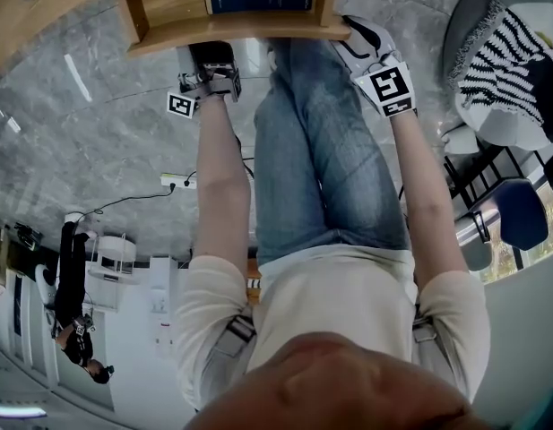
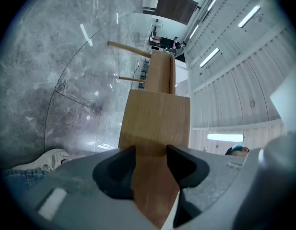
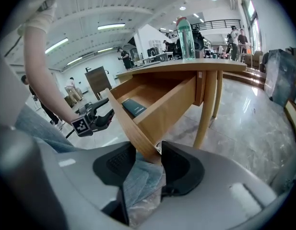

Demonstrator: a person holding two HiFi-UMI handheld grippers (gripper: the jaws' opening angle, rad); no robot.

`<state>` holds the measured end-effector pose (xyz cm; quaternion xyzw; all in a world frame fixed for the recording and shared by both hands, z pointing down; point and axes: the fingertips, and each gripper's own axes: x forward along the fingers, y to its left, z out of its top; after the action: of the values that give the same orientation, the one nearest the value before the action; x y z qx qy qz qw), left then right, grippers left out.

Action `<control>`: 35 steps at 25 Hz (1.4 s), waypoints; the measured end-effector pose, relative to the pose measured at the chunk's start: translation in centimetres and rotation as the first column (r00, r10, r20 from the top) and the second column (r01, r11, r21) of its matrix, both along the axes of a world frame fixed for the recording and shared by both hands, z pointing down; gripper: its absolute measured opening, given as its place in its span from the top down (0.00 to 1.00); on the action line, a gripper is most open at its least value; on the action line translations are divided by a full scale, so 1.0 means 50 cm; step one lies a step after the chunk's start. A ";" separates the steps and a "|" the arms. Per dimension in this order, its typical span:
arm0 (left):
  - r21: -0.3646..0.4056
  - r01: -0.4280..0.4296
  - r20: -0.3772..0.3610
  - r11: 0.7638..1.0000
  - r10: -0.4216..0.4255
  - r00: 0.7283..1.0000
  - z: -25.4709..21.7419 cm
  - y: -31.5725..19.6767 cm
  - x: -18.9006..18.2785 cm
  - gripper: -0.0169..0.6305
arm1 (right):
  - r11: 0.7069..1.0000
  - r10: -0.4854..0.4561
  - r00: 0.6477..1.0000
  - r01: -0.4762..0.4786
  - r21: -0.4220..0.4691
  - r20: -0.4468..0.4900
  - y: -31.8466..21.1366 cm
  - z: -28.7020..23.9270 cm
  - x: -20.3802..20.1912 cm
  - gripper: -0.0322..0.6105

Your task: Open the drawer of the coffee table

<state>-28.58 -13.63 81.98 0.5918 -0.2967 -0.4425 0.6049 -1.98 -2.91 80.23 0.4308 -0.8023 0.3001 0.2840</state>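
View from above: a person stands over a light wooden drawer that is pulled out of a light wooden coffee table toward blue-jeaned legs. The drawer stands open, and a dark blue book lies flat inside it.

The left gripper, black with a square-marker cube, meets the drawer's front panel left of the legs. In its own view the left gripper has the panel's wooden edge running deep between its jaws. Both pads lie against the wood, so it is closed on the drawer at a middling width.

The right gripper, pale grey with a marker cube, sits at the front panel's right end. In its own view the right gripper has the panel's lower corner wedged between its jaws. The pads are against either face of the corner, in a narrow hold.

That view also shows the table's round leg, a clear bottle with a red cap standing on the tabletop, and the book in the drawer.

From above, the top edge cuts off the back of the drawer and nearly all of the table. The right gripper's jaw tips are hidden under its own body there. The left gripper view shows only bare wood, not the drawer's inside. Below the right jaws lies denim and something crinkled and pale that cannot be identified. A white shoe peeks in on the grey marble floor.
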 end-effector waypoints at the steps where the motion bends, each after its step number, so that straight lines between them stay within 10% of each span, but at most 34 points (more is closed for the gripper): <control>1: 0.002 -0.010 0.005 1.000 0.010 1.000 -0.001 -0.002 0.001 0.66 | 1.000 0.002 1.000 -0.002 0.003 0.002 -0.001 0.000 0.000 0.69; 14: -0.031 -0.065 0.102 0.997 0.068 0.992 -0.101 0.016 0.006 0.80 | 0.993 0.114 0.993 -0.115 -0.020 -0.036 0.015 -0.049 0.013 0.66; 18: -0.044 -0.132 0.210 0.990 0.138 0.968 -0.212 0.030 0.031 0.97 | 0.984 0.178 0.984 -0.179 -0.007 -0.029 0.020 -0.143 0.016 0.92; 22: -0.038 -0.163 0.346 0.986 0.166 0.923 -0.351 0.045 0.052 0.97 | 0.978 0.207 0.978 -0.207 0.031 -0.002 0.011 -0.275 0.007 0.95; 27: -0.015 -0.208 0.561 0.978 0.181 0.808 -0.519 0.077 0.080 0.98 | 0.979 0.185 0.983 -0.185 0.080 0.014 0.016 -0.441 -0.008 0.95; 35: 0.018 -0.279 0.872 0.960 0.122 0.474 -0.735 0.194 0.153 0.98 | 0.979 0.119 0.991 -0.128 0.160 0.066 0.084 -0.683 -0.013 0.95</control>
<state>-20.94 -3.93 45.25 0.8092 -0.4514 -0.0354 0.3744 -2.63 1.28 46.10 0.4931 -0.8035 0.2624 0.2058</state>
